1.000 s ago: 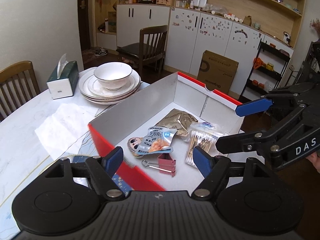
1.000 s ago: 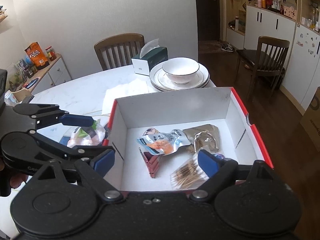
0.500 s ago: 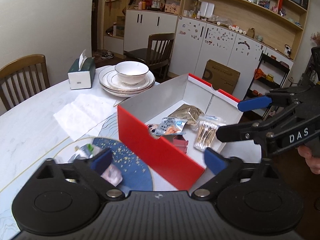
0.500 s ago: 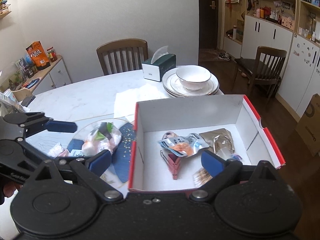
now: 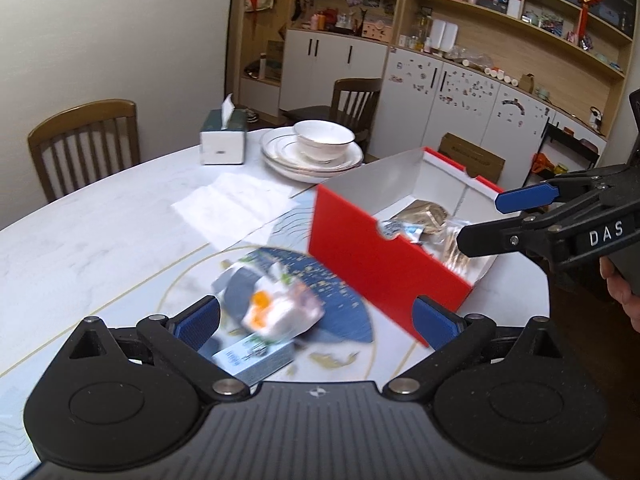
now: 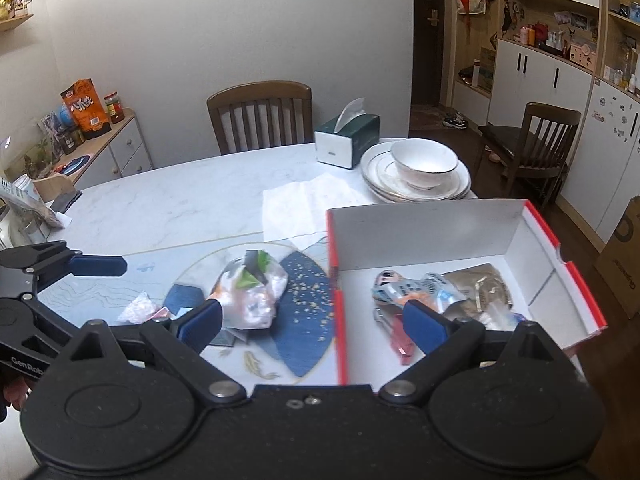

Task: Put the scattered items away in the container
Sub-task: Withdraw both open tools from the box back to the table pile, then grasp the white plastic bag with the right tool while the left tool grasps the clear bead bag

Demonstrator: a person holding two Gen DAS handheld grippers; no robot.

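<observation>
Blue-padded left gripper [image 5: 316, 320] we tilt downward over the crumpled snack bag [image 5: 280, 306] on the table [image 5: 100, 232], jaws just spread wide, empty, our right gripper [image 6: 312, 322] likewise agape, straddling the red box [image 6: 440, 224] wall.

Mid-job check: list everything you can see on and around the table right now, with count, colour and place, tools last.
Cardboard box: one, red outside, white inside, right side of table.
Items in box: printed snack pouch, brown packet, red binder clip, bag of cotton swabs.
Crinkly snack bag: one, white with orange and green, on the blue table pattern, outside the box.
Small pale blue carton: one, near left tool.
Pink sachet: one, left of the bag.
White bowl on plates: far side.
Green tissue box: one.
Left tool: open, empty.
Right tool: open, empty.
</observation>
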